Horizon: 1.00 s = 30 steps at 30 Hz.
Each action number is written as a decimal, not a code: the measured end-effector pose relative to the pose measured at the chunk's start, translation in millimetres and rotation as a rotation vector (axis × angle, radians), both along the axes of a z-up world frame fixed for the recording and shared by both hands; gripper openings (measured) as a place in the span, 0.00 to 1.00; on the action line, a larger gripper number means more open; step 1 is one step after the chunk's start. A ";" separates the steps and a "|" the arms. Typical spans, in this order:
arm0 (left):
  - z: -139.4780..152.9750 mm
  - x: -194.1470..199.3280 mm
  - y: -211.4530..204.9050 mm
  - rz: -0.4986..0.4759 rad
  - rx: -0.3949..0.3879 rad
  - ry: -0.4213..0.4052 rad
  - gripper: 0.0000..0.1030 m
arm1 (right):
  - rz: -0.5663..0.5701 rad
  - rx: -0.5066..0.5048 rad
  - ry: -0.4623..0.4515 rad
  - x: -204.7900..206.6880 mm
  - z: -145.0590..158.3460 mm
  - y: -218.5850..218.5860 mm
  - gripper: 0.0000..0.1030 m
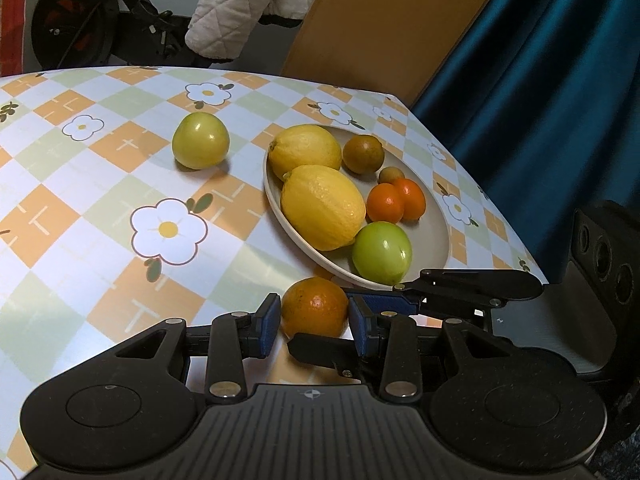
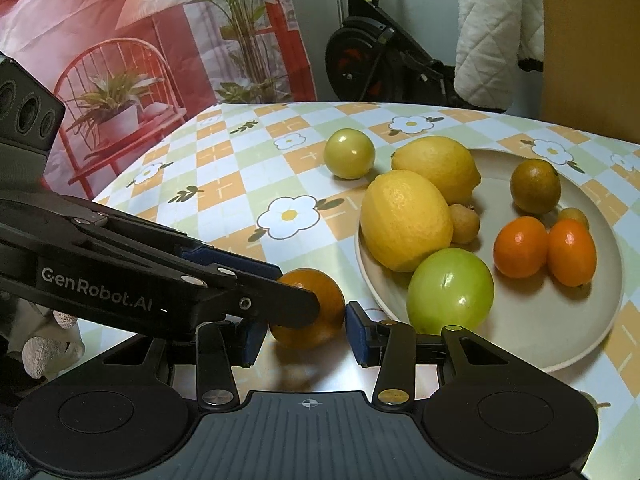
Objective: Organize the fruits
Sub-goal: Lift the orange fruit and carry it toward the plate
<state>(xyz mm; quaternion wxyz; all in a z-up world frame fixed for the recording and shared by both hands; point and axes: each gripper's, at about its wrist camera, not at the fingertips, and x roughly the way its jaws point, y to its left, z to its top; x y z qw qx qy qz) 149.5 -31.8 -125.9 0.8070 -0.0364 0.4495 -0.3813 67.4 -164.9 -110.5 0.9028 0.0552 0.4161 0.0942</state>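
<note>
An orange (image 1: 314, 306) lies on the tablecloth just before the beige plate (image 1: 438, 236); it also shows in the right wrist view (image 2: 320, 300). Both grippers stand around it. My left gripper (image 1: 314, 316) has its blue pads at the orange's two sides. My right gripper (image 2: 306, 330) is open around the same orange, crossing the left one. The plate (image 2: 560, 320) holds two lemons (image 1: 322, 206) (image 1: 304, 150), a green apple (image 1: 382, 252), two small oranges (image 1: 396, 200) and smaller fruits. A second green apple (image 1: 200, 140) (image 2: 349, 153) lies on the cloth left of the plate.
The table (image 1: 80, 200) has a checked flower cloth and ends close behind the plate. A blue curtain (image 1: 540, 100), an exercise bike (image 2: 380, 60) and a white quilted cloth (image 2: 492, 28) stand beyond the far edge.
</note>
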 end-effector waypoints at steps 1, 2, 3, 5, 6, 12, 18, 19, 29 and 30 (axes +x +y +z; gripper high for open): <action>0.2 -0.4 0.0 -0.001 0.001 -0.001 0.38 | -0.001 0.001 -0.001 -0.6 0.2 -0.3 0.38; 0.4 -0.9 -0.6 -0.002 0.003 -0.003 0.38 | -0.001 0.001 -0.001 -0.6 0.3 -0.1 0.38; 1.0 -1.4 -0.5 -0.002 0.003 -0.007 0.38 | -0.002 0.000 -0.003 -1.2 0.7 0.0 0.38; 3.0 -1.8 -0.4 0.001 -0.001 -0.013 0.38 | -0.003 0.004 -0.013 -2.1 2.1 -0.2 0.38; 4.3 -1.9 -0.1 0.003 -0.003 -0.016 0.38 | -0.004 0.006 -0.019 -2.5 3.0 -0.3 0.38; 17.4 -5.0 -1.3 0.007 -0.014 -0.056 0.38 | -0.008 0.003 -0.064 -5.6 12.6 -2.0 0.38; 33.2 -4.1 -11.2 0.005 -0.030 -0.098 0.37 | -0.017 -0.016 -0.127 -8.3 27.5 -8.6 0.38; 35.5 -3.5 -14.2 0.004 -0.032 -0.104 0.37 | -0.020 -0.022 -0.137 -8.1 29.8 -10.5 0.38; 52.3 11.1 -58.7 -0.039 -0.028 -0.159 0.37 | -0.077 -0.055 -0.201 -3.2 45.9 -45.8 0.38; 52.6 13.7 -63.0 -0.043 -0.028 -0.161 0.37 | -0.085 -0.055 -0.205 -1.9 46.5 -50.6 0.38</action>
